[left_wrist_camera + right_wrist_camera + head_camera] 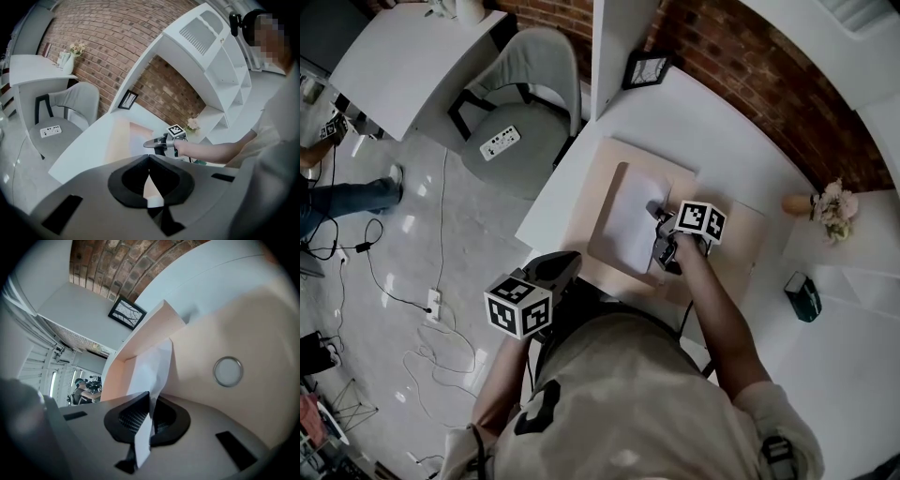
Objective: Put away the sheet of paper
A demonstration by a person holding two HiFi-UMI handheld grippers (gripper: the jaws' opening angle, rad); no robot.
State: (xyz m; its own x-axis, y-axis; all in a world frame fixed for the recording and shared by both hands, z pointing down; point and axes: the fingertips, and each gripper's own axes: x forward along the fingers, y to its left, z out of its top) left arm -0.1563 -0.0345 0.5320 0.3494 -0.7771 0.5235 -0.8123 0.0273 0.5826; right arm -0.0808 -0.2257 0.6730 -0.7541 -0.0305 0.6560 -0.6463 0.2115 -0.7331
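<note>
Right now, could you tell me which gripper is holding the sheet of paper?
The right gripper: its jaws pinch the white sheet of paper, while the left gripper is shut on nothing.

i count one sheet of paper [633, 220], one pink folder [614, 248], two grippers, left gripper [562, 264] and right gripper [661, 217], one framed picture [645, 68] far, one grey chair [530, 103] left, one remote [499, 142], one flower bunch [834, 208] right, one dark box [803, 296]
</note>
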